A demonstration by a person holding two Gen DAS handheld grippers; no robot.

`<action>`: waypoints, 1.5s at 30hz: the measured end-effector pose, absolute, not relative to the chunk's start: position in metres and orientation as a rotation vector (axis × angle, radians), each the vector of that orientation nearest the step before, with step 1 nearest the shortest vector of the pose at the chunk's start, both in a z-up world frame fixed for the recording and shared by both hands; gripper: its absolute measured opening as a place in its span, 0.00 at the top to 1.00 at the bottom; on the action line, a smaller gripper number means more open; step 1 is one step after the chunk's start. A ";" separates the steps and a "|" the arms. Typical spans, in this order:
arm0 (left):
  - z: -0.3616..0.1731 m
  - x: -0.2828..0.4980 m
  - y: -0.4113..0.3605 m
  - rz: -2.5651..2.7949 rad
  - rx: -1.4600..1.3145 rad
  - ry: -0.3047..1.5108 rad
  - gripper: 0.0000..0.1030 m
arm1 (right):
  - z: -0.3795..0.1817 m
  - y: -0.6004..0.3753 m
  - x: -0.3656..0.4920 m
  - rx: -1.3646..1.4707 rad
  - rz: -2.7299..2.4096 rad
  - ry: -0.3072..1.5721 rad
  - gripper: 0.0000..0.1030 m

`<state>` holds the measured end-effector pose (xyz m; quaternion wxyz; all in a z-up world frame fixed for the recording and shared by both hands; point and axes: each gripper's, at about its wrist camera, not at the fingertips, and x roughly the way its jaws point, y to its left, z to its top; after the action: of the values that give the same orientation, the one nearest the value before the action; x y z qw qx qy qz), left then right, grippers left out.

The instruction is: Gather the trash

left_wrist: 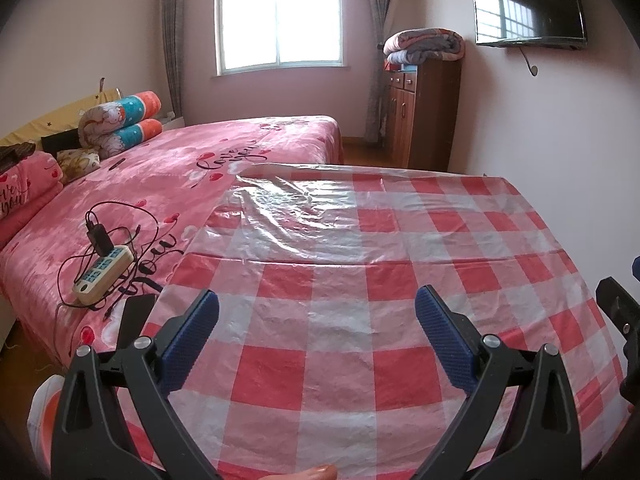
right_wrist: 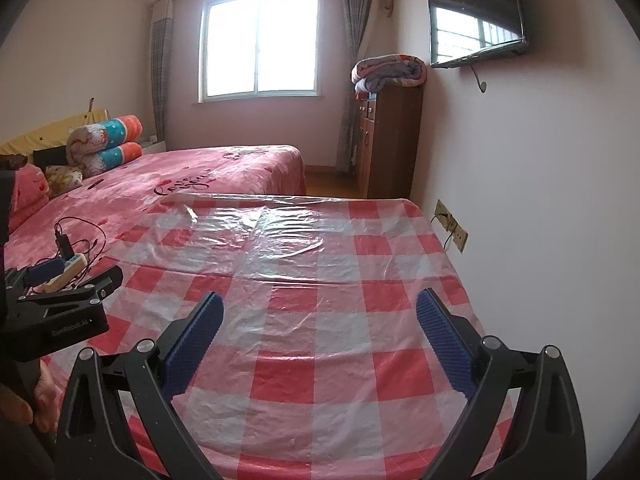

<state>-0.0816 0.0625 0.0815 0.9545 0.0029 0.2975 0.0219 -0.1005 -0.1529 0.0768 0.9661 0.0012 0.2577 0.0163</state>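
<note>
Both grippers hover over the checked tablecloth (left_wrist: 320, 360), side by side. The left gripper (left_wrist: 317, 308) has its jaws wide apart, nothing between them; the right gripper (right_wrist: 319, 312) likewise gapes empty. No trash shows on the cloth ahead of either. Off to the left gripper's left, a power strip (left_wrist: 103, 275) lies on the pink bed (left_wrist: 240, 148). Farther ahead stands a wooden cabinet (right_wrist: 390, 140), then the window (right_wrist: 260, 40).

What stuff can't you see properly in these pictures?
- Any trash: none shows on the checked tablecloth in either view.
- The floor by the table: hidden under the cloth and both open tools, left tool and right tool.
- The power strip: in the right wrist view the left tool covers part of it.
- The TV: its top is cut off by the left wrist view's edge.
</note>
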 end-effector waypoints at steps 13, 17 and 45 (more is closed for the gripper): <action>0.077 -0.077 0.060 0.054 0.021 0.614 0.04 | 0.070 -0.161 -0.098 0.039 0.050 0.538 0.07; 0.077 -0.076 0.058 0.055 0.026 0.619 0.04 | 0.069 -0.162 -0.098 0.039 0.049 0.536 0.07; 0.046 -0.054 0.046 0.045 0.012 0.741 0.04 | 0.034 -0.190 -0.071 0.132 0.046 0.668 0.07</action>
<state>-0.0540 0.0460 0.0458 0.9318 0.0059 0.3622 0.0219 -0.0708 -0.1900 0.0344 0.9424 0.0648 0.3274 0.0226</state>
